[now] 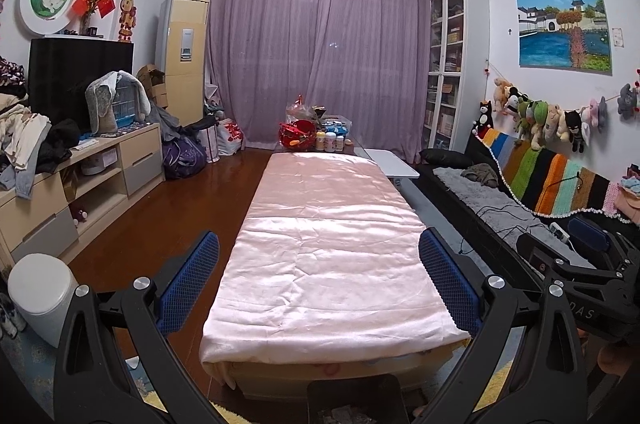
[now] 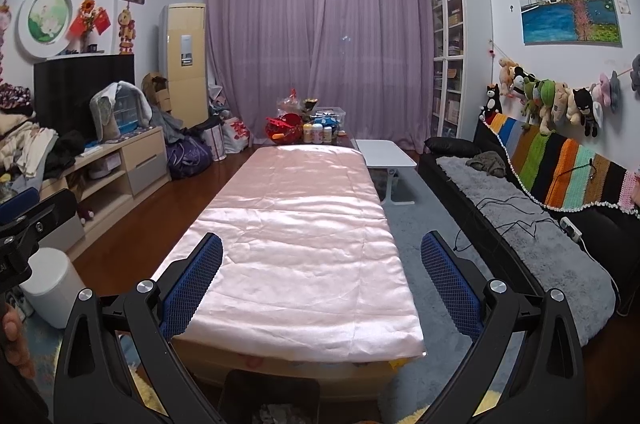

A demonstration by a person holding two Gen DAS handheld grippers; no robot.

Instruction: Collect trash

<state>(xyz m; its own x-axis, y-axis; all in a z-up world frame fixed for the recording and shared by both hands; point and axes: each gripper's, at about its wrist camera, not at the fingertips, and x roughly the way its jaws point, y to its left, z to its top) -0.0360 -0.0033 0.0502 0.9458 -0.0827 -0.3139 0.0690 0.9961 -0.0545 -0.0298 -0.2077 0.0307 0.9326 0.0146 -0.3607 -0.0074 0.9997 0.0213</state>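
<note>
My left gripper [image 1: 319, 240] stands open over the near end of a long table under a pink satin cloth [image 1: 328, 244], with nothing between its blue pads. My right gripper [image 2: 321, 240] is open the same way above the same cloth [image 2: 296, 244], also empty. Below the table's near edge sits a dark box [image 1: 352, 390] holding crumpled grey scraps, seen again in the right wrist view as the dark box [image 2: 272, 384]. No loose trash shows on the cloth. A white cylindrical bin [image 1: 40, 296] stands on the floor at the left.
Bottles and a red basket [image 1: 298, 134] crowd the table's far end. A small white side table [image 2: 384, 152] and a black sofa with a grey throw [image 2: 532, 232] lie right. A cluttered low cabinet [image 1: 100, 176] lines the left wall.
</note>
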